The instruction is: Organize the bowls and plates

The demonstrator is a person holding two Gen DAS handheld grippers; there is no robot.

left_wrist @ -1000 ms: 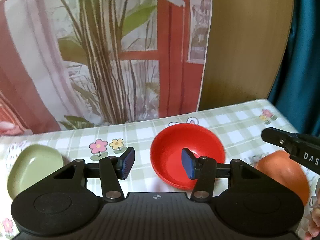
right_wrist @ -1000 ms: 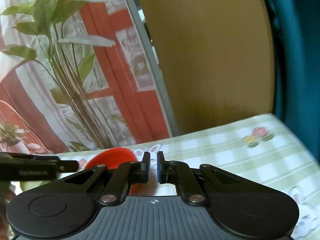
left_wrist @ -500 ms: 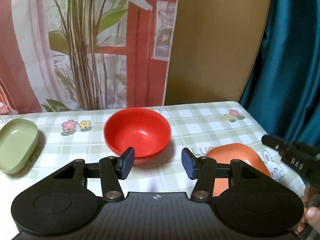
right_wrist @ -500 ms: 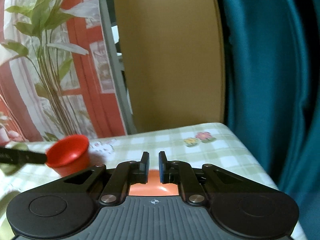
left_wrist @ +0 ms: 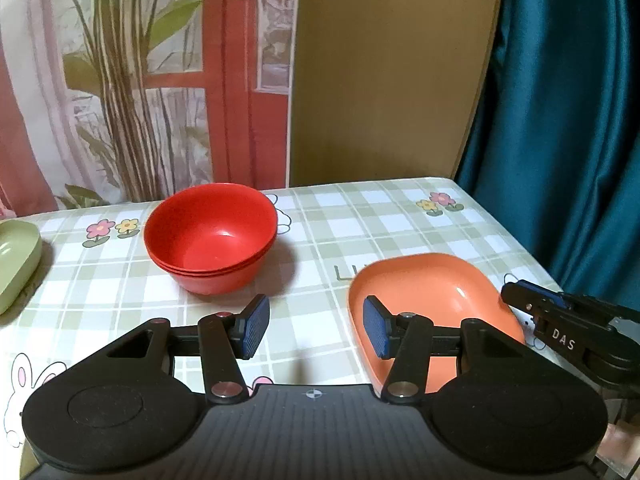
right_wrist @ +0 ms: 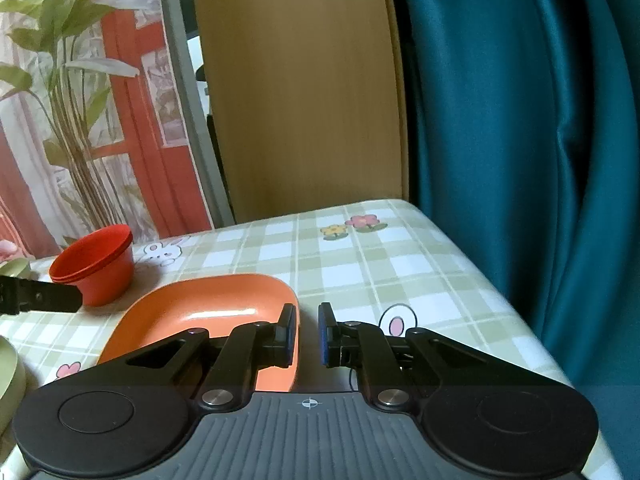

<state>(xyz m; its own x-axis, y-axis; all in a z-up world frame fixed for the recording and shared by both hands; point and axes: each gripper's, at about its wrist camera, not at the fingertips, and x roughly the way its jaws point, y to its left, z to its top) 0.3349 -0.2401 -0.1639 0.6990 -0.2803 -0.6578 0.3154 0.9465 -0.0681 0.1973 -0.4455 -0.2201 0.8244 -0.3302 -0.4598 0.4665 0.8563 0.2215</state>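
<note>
A stack of red bowls (left_wrist: pixel 210 240) stands mid-table, far left in the right wrist view (right_wrist: pixel 94 264). To its right lies an orange plate (left_wrist: pixel 432 292), empty. My left gripper (left_wrist: pixel 314 332) is open over bare tablecloth, its right pad just in front of the plate's left rim. My right gripper (right_wrist: pixel 309 332) is nearly closed, with only a narrow slit and nothing in it. It sits low at the orange plate's (right_wrist: pixel 208 304) right rim, its left finger overlapping that rim. A green plate (left_wrist: pixel 16 256) lies at the far left.
The table (right_wrist: pixel 400 264) has a checked cloth and ends close on the right, where a teal curtain (right_wrist: pixel 520 140) hangs. A wooden board (left_wrist: pixel 380 80) and a plant-print hanging (left_wrist: pixel 120 80) stand behind the table. The right gripper's tip (left_wrist: pixel 516 294) shows beside the orange plate.
Both grippers moved right and lower. The red bowls slid left in the views and the orange plate came close under both grippers. The right jaws parted very slightly.
</note>
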